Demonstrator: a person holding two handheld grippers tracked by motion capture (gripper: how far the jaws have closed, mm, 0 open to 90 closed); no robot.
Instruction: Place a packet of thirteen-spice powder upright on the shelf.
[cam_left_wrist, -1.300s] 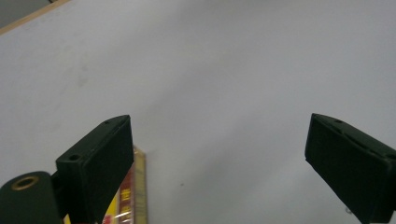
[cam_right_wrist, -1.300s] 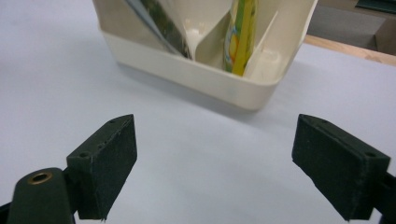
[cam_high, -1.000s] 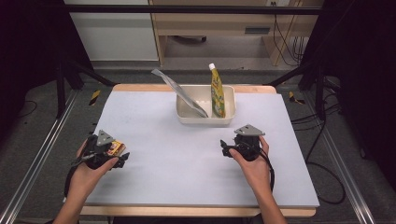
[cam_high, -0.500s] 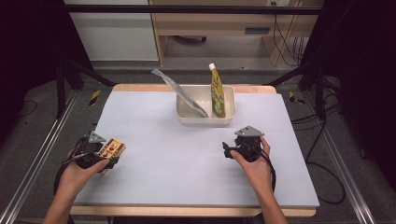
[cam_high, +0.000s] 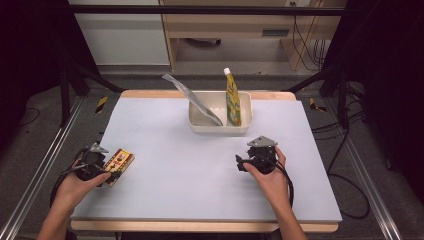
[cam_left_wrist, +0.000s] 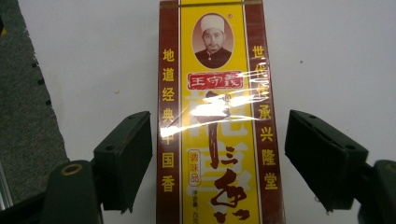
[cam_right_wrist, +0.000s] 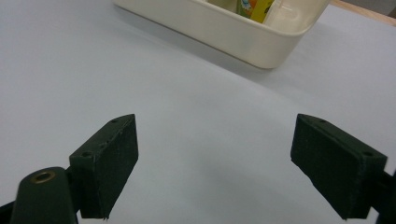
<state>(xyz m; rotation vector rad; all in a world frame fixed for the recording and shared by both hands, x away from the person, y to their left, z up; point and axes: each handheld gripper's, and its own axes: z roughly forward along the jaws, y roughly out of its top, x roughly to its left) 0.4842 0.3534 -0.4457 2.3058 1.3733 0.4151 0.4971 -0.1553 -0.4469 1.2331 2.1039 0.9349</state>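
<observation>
Left tongs lowered, open astride box

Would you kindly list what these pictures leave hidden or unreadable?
- Box: near end cut off by the left gripper view's bottom edge; glare blurs its middle print.
- Tub: far side cut off by the right gripper view's top edge.
- Yellow bottle: label too small in the high view.

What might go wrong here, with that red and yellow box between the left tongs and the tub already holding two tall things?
The box lies between the left tongs, whose jaws stand apart from its sides; closing off-centre might skew or push it.

It sits near the table's left edge, so a nudge could send it off.

The yellow pouch and silver packet lean in the tub; dropping the box in may tip them.
</observation>
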